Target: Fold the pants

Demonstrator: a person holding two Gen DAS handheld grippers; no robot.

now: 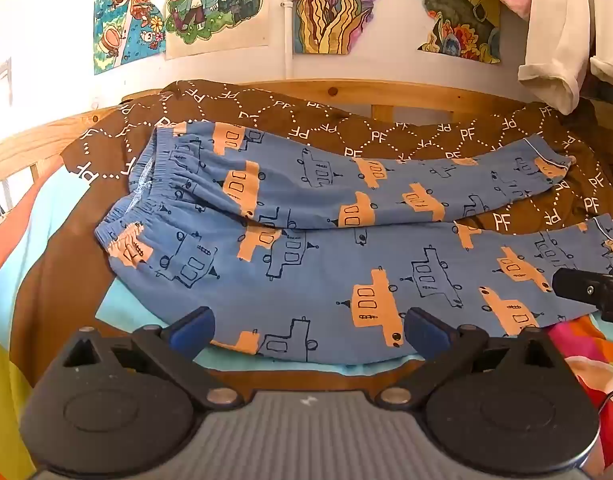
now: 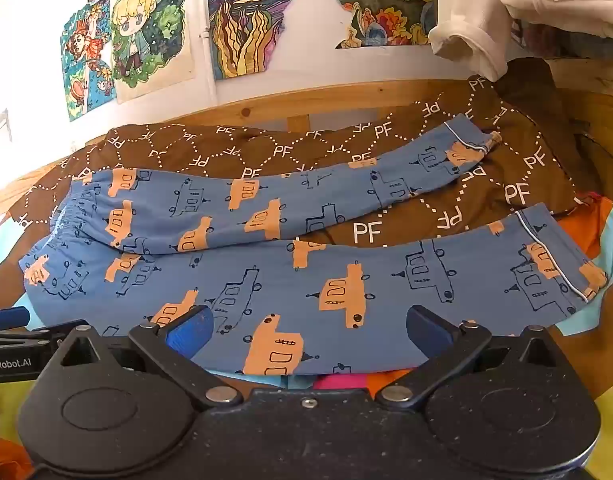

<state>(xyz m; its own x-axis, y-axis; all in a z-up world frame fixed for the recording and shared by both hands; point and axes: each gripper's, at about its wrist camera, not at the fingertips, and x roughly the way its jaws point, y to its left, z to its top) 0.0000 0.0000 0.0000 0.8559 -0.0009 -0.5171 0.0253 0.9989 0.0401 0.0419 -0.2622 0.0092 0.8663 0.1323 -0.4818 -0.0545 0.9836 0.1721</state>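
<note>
Blue pants [image 1: 306, 264] with orange and outlined car prints lie spread flat on the bed, waistband at the left, both legs running right, slightly apart. They also show in the right wrist view [image 2: 306, 272]. My left gripper [image 1: 308, 334] is open and empty, hovering at the near edge of the closer leg toward the waist end. My right gripper [image 2: 308, 334] is open and empty, at the near edge of the same leg further toward the cuff [image 2: 558, 264]. A tip of the right gripper shows at the left wrist view's right edge [image 1: 586, 290].
A brown blanket [image 1: 386, 128] with white PF lettering lies under the pants on a multicoloured sheet [image 1: 46, 208]. A wooden bed rail [image 1: 386, 92] and a wall with posters [image 1: 214, 4] stand behind. White clothes [image 2: 486, 12] hang at the upper right.
</note>
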